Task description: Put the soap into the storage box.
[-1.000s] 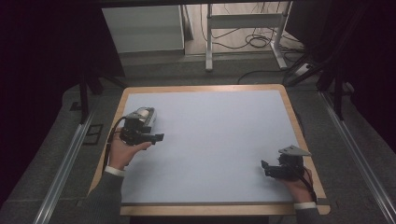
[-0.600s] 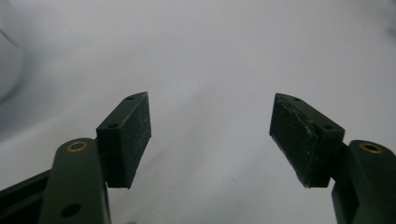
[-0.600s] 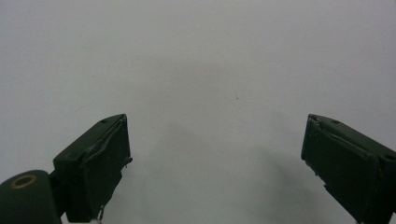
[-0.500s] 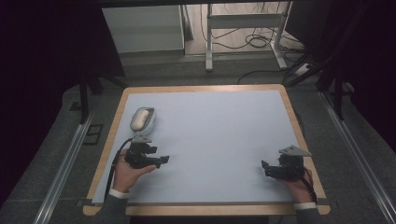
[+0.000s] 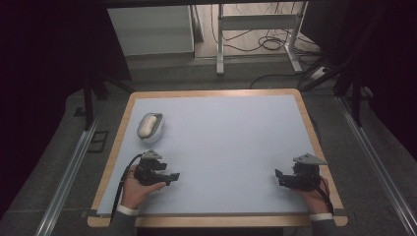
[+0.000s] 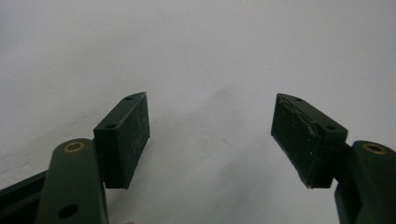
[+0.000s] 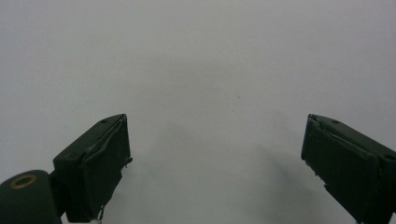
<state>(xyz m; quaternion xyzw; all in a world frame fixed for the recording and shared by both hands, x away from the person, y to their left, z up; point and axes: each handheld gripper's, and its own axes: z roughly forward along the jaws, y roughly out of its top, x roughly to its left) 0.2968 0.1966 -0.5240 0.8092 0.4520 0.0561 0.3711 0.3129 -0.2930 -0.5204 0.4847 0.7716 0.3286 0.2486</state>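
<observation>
On the table (image 5: pixel 226 147), whose top is a pale blue-grey sheet framed by a wooden rim, we find one thing: a small light bowl (image 5: pixel 150 127) with a pale, oblong item (image 5: pixel 147 126) lying inside it. The bowl stands near the table's left edge, in the far half of the sheet. We cannot tell what the oblong item is.

The left gripper (image 5: pixel 173 178) sits in the person's left hand (image 5: pixel 139 189) at the near left part of the table, well on the near side of the bowl and apart from it. Its jaws point toward the middle of the table. In the left gripper view, the left gripper (image 6: pixel 212 140) has its jaws spread, with bare sheet between the pads and nothing pinched. These jaws have just been opening further.

The right gripper (image 5: pixel 278 178) sits in the person's right hand (image 5: pixel 314 196) at the near right part of the table, well apart from the bowl and from the left gripper. Its jaws point inward, toward the table's middle. In the right gripper view, the right gripper (image 7: pixel 215 161) has its jaws spread wide, with bare sheet between the pads and nothing held.

A grey three-cornered plate tops each gripper, and a dark cable trails from each along the wrist.
</observation>
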